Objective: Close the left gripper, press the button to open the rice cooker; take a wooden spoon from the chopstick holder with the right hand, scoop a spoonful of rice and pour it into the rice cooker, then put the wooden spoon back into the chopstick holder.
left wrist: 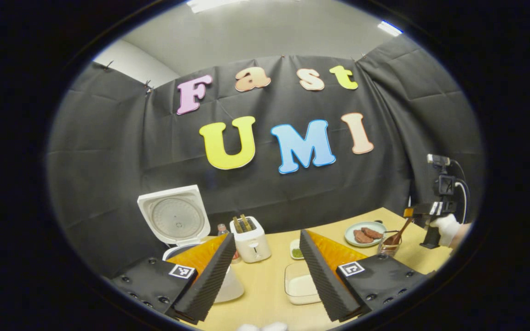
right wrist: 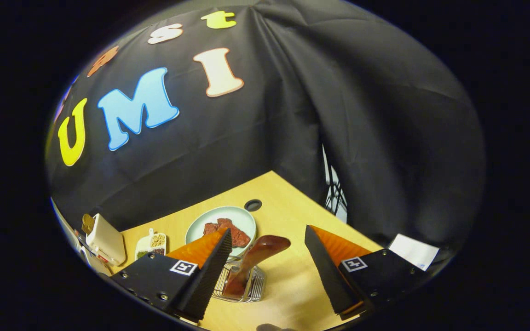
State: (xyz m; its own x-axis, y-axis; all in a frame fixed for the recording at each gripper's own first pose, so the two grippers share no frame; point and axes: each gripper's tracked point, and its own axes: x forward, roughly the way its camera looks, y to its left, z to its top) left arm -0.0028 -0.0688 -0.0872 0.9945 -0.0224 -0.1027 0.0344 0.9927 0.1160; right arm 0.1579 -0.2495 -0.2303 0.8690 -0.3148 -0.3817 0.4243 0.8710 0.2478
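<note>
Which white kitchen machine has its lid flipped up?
The rice cooker, at the table's back left: its round lid stands upright. The toaster beside it has no lid, just bread slices poking from its top slots.

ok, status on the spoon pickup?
Right gripper open, straddling brown wooden spoon in wire chopstick holder. Left gripper open. White rice cooker lid up. Nothing blocking.

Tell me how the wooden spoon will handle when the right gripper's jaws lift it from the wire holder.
The wooden spoon looks rigid and probably light. Its glossy handle may slip. The wire holder seems light and could tip or drag along.
</note>
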